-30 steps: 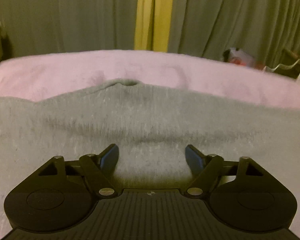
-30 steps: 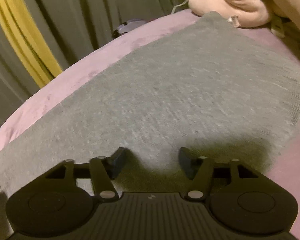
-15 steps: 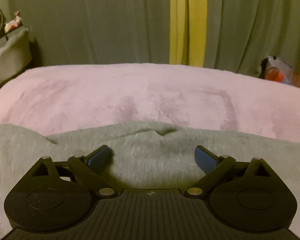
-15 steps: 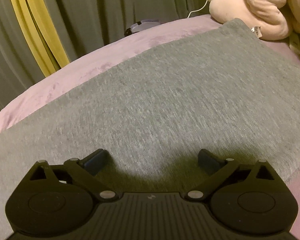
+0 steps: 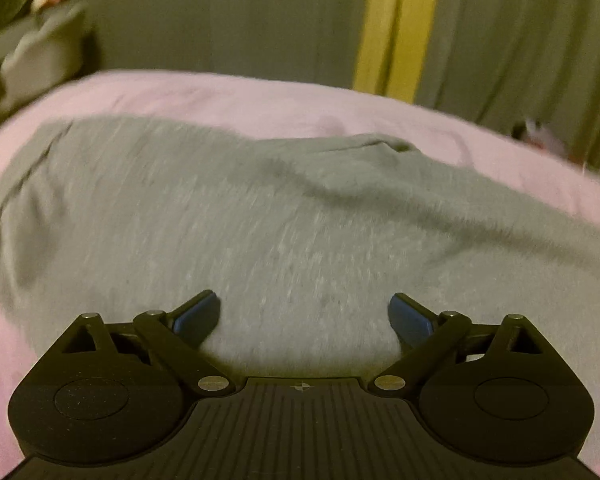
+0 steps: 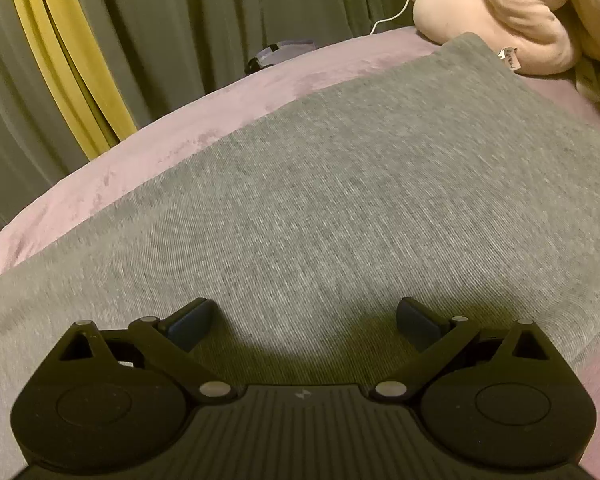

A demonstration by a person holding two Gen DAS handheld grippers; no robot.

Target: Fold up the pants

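Grey knit pants (image 5: pixel 240 216) lie spread on a pink blanket (image 5: pixel 228 92); in the left wrist view their far edge carries a small raised fold. My left gripper (image 5: pixel 304 312) hovers over the cloth, its jaws still opening and nothing between the blue pads. In the right wrist view the same grey pants (image 6: pixel 360 184) lie flat and smooth, reaching to a corner at the far right. My right gripper (image 6: pixel 305 318) stands open above them, holding nothing.
Green curtains with a yellow strip (image 5: pixel 396 28) hang behind the bed. Pink plush pillows (image 6: pixel 496 16) and a white cable (image 6: pixel 392 16) sit at the pants' far corner. A dark small object (image 6: pixel 280 50) lies beyond the blanket edge (image 6: pixel 100 184).
Both grippers opened wider. The left view swung left and now takes in more of the pants, with blur from the motion. The right view drew back slightly from the cloth.
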